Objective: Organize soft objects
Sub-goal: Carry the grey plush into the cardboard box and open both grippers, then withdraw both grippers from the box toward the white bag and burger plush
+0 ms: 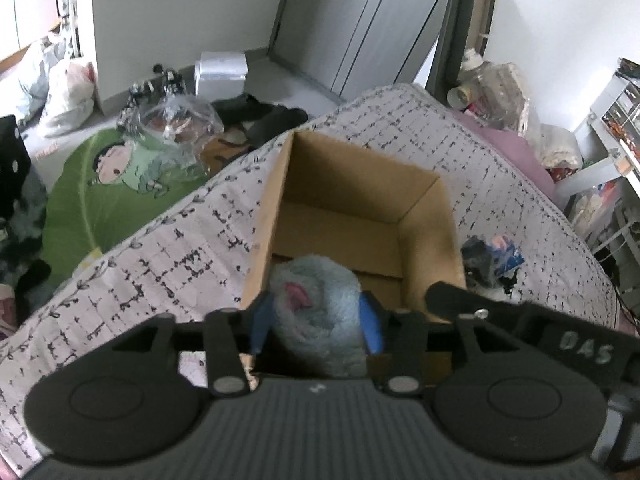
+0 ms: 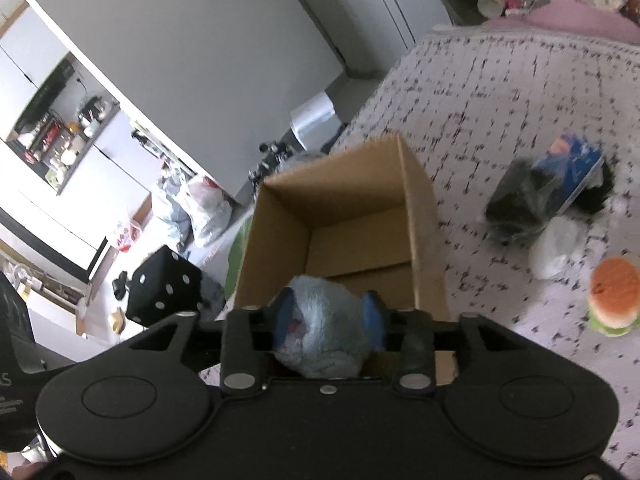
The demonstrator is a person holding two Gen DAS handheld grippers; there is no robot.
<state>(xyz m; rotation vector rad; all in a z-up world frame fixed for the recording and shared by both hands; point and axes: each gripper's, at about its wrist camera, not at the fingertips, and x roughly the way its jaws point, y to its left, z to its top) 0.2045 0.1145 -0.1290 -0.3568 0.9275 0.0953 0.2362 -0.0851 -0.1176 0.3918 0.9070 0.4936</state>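
Blue plush toy (image 1: 320, 308) sits inside the cardboard box (image 1: 432, 216).

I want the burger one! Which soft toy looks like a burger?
The round orange-topped toy with a green layer, lying on the bedspread. The blue plush sits at the box.

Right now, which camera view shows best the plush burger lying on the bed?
The right wrist view. There the plush burger lies in plain sight on the patterned bedcover, right of the cardboard box, with its orange bun and green layer visible. The left wrist view does not show the burger at all.
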